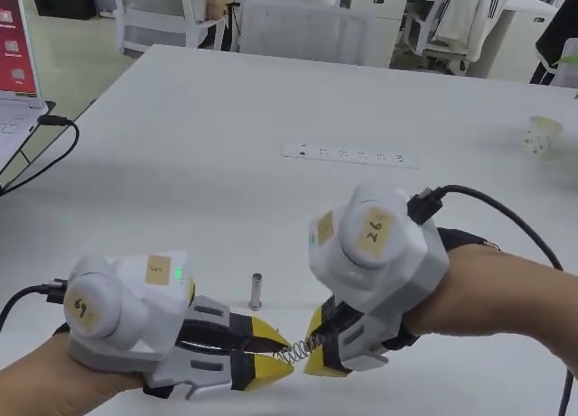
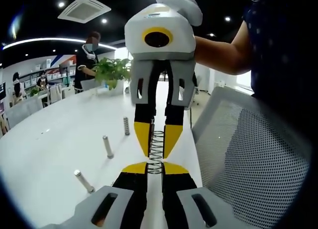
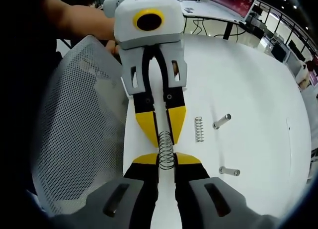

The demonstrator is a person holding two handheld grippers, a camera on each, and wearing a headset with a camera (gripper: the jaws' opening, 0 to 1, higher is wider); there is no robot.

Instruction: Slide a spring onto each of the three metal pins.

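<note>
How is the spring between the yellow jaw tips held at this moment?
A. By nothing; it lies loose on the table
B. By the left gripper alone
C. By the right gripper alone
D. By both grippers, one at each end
D: in the left gripper view the spring runs from the closed tips of the left gripper to those of the right gripper, which faces it.

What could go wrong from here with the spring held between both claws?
The spring is pinched at each end by the left claw and right claw; if one slips, it may flick off the nearby edge of the table. The upright pin stands close behind; a claw could knock it over.
</note>
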